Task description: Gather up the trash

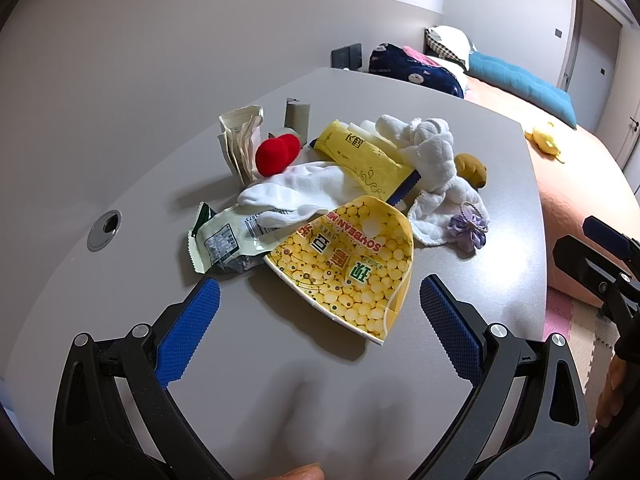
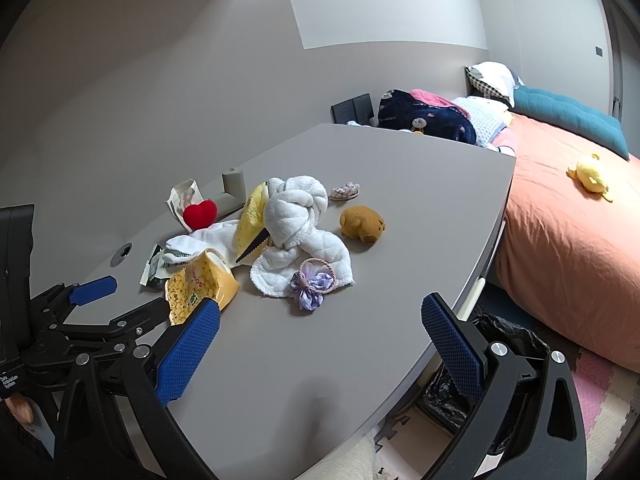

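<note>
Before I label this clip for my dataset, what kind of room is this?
Most likely a bedroom: a bed with pillows and a blanket sits beside the grey desk.

Grey table (image 2: 320, 360), litter pile — yellow soybean carton (image 2: 208, 284), white towel (image 2: 296, 216)

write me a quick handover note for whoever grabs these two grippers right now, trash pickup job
Left gripper: open, empty, hovering just short of the crushed yellow soybean cup.
Right gripper: open, empty, over bare table near the front edge.
Trash all lies in one pile with things to keep: the cup, a green-and-white wrapper, a yellow packet, a crumpled paper pack, a cardboard tube.
Mixed in, probably not trash: white towel, red heart, brown plush, purple scrunchie.
A black-lined bin sits below the table's right edge.
Nothing looks collected yet.
</note>
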The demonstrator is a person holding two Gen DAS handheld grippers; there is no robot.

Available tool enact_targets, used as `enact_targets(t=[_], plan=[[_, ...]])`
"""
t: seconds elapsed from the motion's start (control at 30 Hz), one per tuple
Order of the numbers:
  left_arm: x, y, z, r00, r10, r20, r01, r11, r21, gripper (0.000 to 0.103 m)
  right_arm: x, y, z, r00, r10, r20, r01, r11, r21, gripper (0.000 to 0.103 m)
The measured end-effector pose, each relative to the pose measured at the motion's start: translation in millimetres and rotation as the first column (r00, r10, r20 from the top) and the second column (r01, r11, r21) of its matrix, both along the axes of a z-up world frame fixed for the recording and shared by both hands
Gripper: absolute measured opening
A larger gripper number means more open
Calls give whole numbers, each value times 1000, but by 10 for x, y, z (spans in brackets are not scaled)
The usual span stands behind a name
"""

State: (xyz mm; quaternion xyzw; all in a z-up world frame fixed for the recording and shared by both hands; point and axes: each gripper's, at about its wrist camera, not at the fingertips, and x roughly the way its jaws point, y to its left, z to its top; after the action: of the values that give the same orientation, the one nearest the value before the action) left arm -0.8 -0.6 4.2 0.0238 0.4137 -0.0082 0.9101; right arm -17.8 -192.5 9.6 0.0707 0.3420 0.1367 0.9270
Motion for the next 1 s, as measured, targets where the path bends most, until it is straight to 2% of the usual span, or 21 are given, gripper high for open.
enact_targets(t=[1.0], plan=[[-2, -22, -22, 1000, -7, -2, 7, 1000, 9, 97, -34, 43, -10, 1000, -1, -3, 1, 1000, 0, 100]])
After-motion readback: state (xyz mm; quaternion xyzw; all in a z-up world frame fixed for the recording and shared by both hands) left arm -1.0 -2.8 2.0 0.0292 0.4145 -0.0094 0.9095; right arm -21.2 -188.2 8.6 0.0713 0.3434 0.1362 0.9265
